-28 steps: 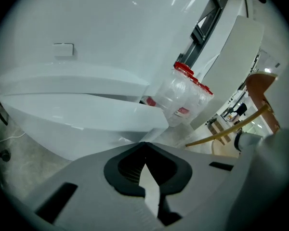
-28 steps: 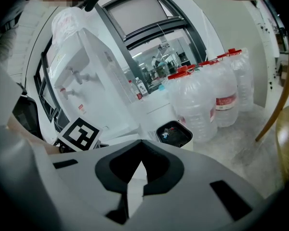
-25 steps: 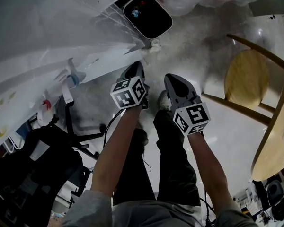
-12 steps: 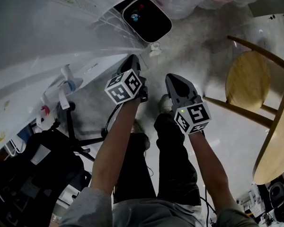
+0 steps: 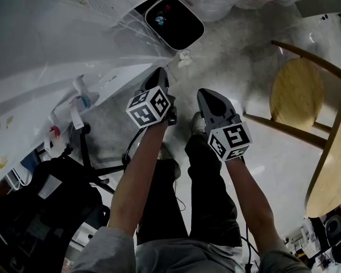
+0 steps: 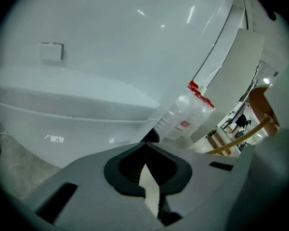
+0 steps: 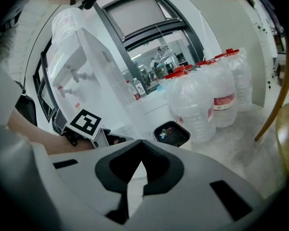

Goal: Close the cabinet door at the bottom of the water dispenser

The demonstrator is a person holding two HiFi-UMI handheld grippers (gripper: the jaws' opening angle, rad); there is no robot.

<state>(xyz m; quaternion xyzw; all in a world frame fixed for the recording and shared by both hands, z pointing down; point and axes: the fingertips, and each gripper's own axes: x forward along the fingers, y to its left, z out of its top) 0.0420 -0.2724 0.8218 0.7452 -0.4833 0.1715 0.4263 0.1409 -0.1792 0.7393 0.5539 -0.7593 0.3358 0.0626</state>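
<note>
The white water dispenser (image 5: 74, 33) fills the upper left of the head view, and its lower front panel (image 5: 111, 81) slants down to the left. My left gripper (image 5: 161, 75) is shut and empty, with its tip right by that panel's edge. In the left gripper view (image 6: 145, 148) the panel (image 6: 86, 105) fills the frame close ahead; I cannot tell whether the gripper touches it. My right gripper (image 5: 207, 95) hangs beside the left, shut on nothing. The right gripper view (image 7: 140, 148) shows the dispenser's taps (image 7: 70, 78) and the left marker cube (image 7: 85, 123).
A white bin with a black opening (image 5: 174, 20) stands just beyond the grippers. Large water bottles with red caps (image 7: 209, 100) are stacked behind it. A wooden chair (image 5: 295, 95) and a round table edge (image 5: 335, 169) are on the right. A black stand and bags (image 5: 51, 203) are at lower left.
My left gripper has shifted a little left and forward toward the dispenser's front panel. The right gripper has hardly moved.
</note>
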